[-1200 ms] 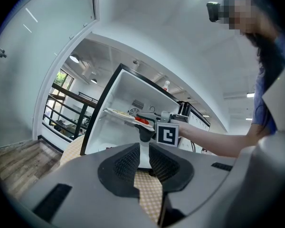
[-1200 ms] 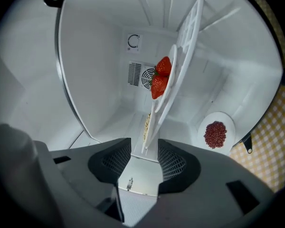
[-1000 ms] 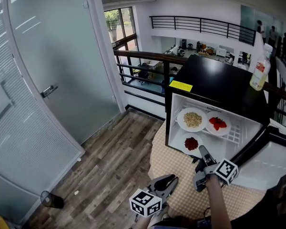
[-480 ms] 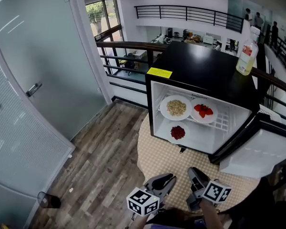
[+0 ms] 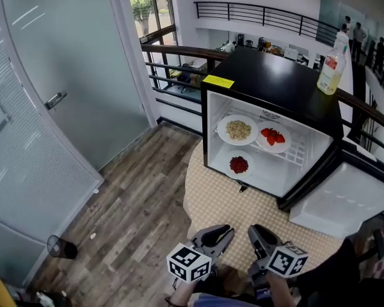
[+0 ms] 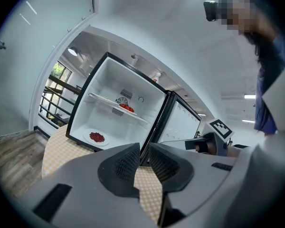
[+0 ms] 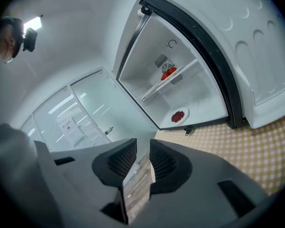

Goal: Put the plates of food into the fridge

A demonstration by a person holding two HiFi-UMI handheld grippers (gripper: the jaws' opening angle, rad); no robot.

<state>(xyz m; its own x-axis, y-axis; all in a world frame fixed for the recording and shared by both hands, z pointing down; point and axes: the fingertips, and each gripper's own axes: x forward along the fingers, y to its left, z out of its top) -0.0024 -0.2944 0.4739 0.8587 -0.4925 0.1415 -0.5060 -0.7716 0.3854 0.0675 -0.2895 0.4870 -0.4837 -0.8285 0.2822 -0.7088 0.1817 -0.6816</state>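
Observation:
The small black fridge [image 5: 275,85] stands open with three plates inside. A plate of pale grains [image 5: 238,130] and a plate of strawberries [image 5: 273,137] sit on the wire shelf. A plate of dark red food [image 5: 239,165] lies on the fridge floor. Both grippers hover low, well short of the fridge. My left gripper [image 5: 228,233] shows a narrow gap with nothing in it. My right gripper [image 5: 255,233] is closing, also empty. The left gripper view shows the red plate [image 6: 97,137] beyond my jaws [image 6: 144,158]. The right gripper view shows it [image 7: 178,116] past my jaws [image 7: 143,156].
The fridge door [image 5: 342,200] swings out to the right. A bottle [image 5: 331,66] stands on the fridge top. A checked round mat [image 5: 224,203] lies under the fridge. A frosted glass door [image 5: 57,75] and a railing [image 5: 173,56] stand on the left, and a small dark bin [image 5: 61,247] sits on the wood floor.
My right gripper has drawn back from the fridge opening toward the person, and its jaws have narrowed. The left gripper has stayed low, with the same gap.

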